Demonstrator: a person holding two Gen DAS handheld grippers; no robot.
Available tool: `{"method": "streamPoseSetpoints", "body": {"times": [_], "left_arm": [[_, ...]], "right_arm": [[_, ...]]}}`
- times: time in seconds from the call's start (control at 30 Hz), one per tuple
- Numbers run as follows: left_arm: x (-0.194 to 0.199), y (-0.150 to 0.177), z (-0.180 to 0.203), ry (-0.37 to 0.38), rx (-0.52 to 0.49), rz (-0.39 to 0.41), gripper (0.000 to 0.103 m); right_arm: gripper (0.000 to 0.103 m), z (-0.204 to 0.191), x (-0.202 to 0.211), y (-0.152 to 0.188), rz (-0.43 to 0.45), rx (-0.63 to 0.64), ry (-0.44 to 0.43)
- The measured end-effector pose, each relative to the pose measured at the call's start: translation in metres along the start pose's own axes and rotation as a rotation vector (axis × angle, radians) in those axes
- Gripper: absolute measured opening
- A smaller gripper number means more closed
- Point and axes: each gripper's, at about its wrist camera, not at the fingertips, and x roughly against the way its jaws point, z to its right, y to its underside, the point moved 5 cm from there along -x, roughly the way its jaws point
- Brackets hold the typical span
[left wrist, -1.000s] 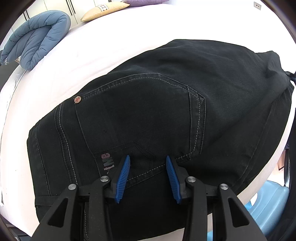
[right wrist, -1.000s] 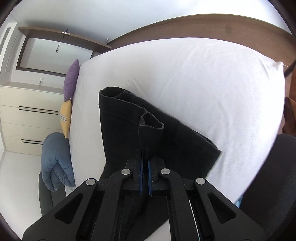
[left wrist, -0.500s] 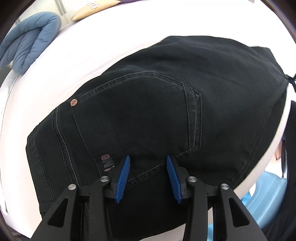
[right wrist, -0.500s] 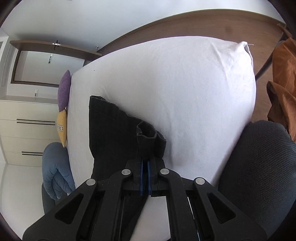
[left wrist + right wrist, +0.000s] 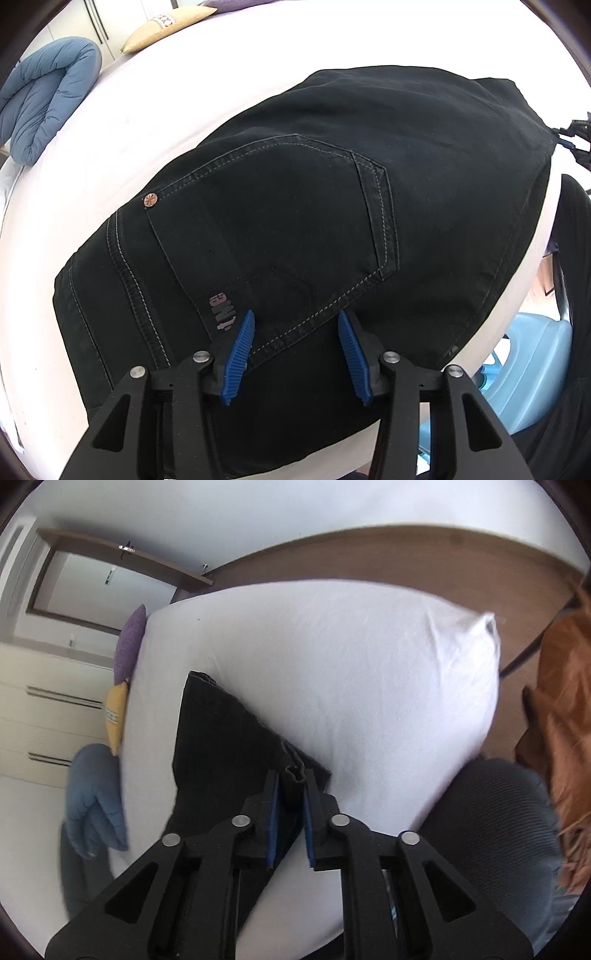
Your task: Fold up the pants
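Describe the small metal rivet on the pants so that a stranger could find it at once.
Start from the white bed, where the black pants lie flat. Find the back pocket outlined in pale stitching. The rivet sits at the pocket's upper left corner: a round copper-coloured stud, the only shiny spot on the dark cloth.

Black pants (image 5: 295, 206) with pale grey stitching, a copper rivet (image 5: 151, 200) and faded pink lettering (image 5: 221, 310) lie on a white bed (image 5: 122, 122). Black tongs carry ribbed blue pads (image 5: 238, 358). Blue quilted blanket (image 5: 44, 107), yellow cushion (image 5: 115, 720), purple cushion (image 5: 129, 650).
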Motion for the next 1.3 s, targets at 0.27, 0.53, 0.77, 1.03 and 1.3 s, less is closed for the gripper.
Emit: {"method": "streamPoseSetpoints", "body": {"times": [0.27,0.53,0.77,1.03,1.3], "left_arm": [[0.005,0.006,-0.008,0.037,-0.002,0.002,0.052],[0.003,0.011,-0.005,0.027,0.013,0.026,0.052],[0.006,0.016,-0.002,0.022,0.017,0.028,0.052],[0.004,0.014,0.004,0.009,0.019,0.027,0.052],[0.004,0.015,0.007,0.011,0.006,0.02,0.052]], "right_arm": [[0.05,-0.128,-0.011,0.17,-0.536,0.173,-0.521],[0.048,-0.149,-0.076,0.272,-0.796,0.101,-0.503],[0.048,-0.142,-0.108,0.278,-0.795,0.045,-0.445],[0.048,-0.134,-0.13,0.279,-0.774,-0.073,-0.464],[0.003,-0.129,-0.119,0.277,-0.747,0.003,-0.416]]}}
